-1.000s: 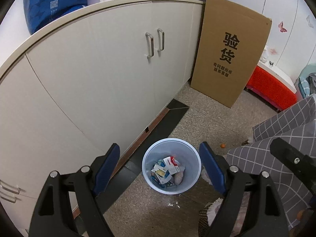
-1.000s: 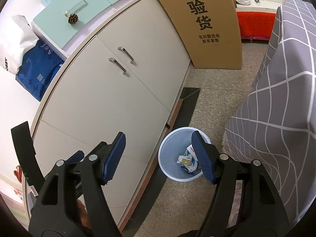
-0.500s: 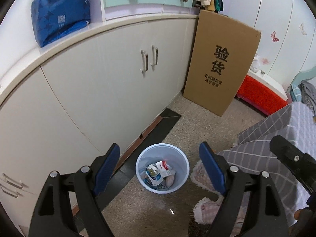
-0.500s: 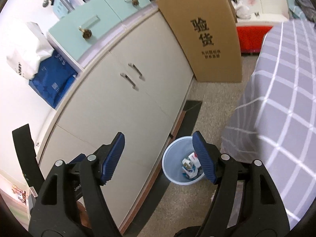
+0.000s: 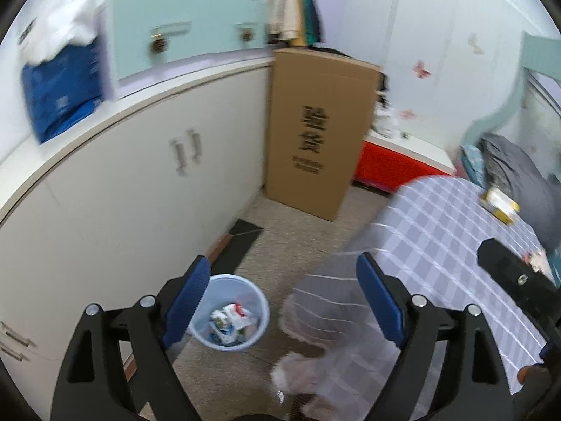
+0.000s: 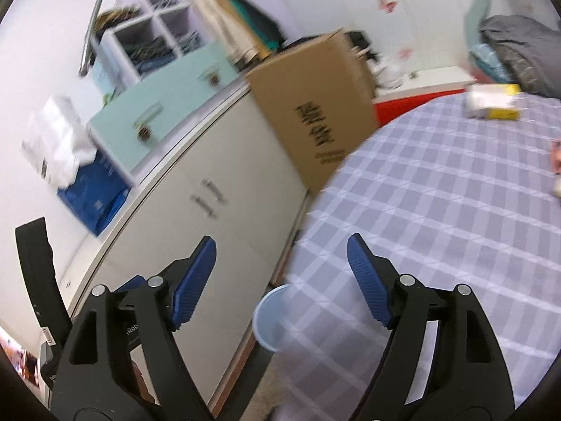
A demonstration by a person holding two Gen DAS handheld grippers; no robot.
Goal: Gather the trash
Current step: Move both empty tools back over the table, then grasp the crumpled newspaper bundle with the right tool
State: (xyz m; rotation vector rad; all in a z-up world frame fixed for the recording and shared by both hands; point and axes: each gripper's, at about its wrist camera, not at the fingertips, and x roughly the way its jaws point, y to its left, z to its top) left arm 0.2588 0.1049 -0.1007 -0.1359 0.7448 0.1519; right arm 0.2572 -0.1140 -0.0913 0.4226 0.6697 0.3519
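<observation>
Trash already fills part of the blue bin [image 5: 229, 315] on the floor beside the white cabinet [image 5: 140, 189], where you can see crumpled wrappers [image 5: 229, 319] lying in it. More candidates sit up on the checked bed cover [image 6: 455, 217]: a white and yellow box [image 6: 492, 102] near the far edge, and 2 small items at the right rim of the right view, too blurred to name.

Your left tool [image 5: 282, 301] is spread wide and holds nothing; your right tool [image 6: 280, 279] is equally wide and empty.

Both views are smeared, so the main risk is committing to a grasp you cannot line up. The box looks light and stiff, and it rests on soft fabric; pressing down could sink it, or the fingers [image 6: 368, 280] could catch the cover and drag cloth along with it. Closing on only 1 corner could let it twist free.

Around you, the tall cardboard carton [image 5: 319, 133] leans against the cabinet end, a red low unit [image 5: 392, 168] sits behind it, and a fluffy rug [image 5: 308, 358] lies next to the bin. The cover's overhang hides part of the bin from the right view, so a drop from that side may catch the fabric or miss the rim.
</observation>
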